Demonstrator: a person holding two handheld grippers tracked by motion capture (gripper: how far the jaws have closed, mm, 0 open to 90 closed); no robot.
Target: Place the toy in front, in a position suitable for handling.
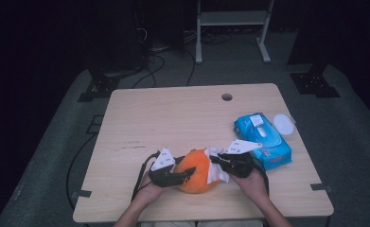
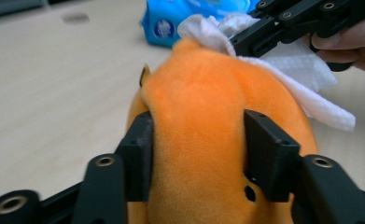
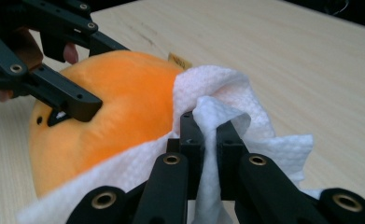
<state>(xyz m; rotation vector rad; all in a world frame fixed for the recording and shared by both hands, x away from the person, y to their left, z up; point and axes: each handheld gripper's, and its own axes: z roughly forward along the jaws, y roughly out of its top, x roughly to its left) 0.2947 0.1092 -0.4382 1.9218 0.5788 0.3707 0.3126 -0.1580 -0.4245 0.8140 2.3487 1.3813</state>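
Slippage was my main worry at this point. My left gripper [image 2: 196, 154] was clenched on the plush [image 2: 203, 116], its pads sunk into the orange pile at lower centre of the left gripper view, and soft stuffing like that could squirm out sideways if I pushed hard from the other side. My right gripper [image 3: 207, 135] was clamped on the wipe [image 3: 227, 100], a fold pinched tight between its pads at the middle of the right gripper view, with the rest draped over the plush's right flank. If I dragged the wipe across too firmly, I judged the plush might roll out of the left hold, or the thin sheet might tear or pull free of the pads. A loose corner trailing on the table [image 1: 173, 118] could also catch under the plush and bunch up rather than wipe.

In the high view the plush [image 1: 198, 170] sat at lower centre, near the table's front edge, between my two grippers, left [image 1: 188, 174] and right [image 1: 215, 161]. The pack [image 1: 263, 142] lay to the right of them, close behind my right hand, with a round white lid [image 1: 284, 124] just beside it near the table's right edge.

Counted: one plush, one wipe in use, one pack, one lid, two grippers, one table.
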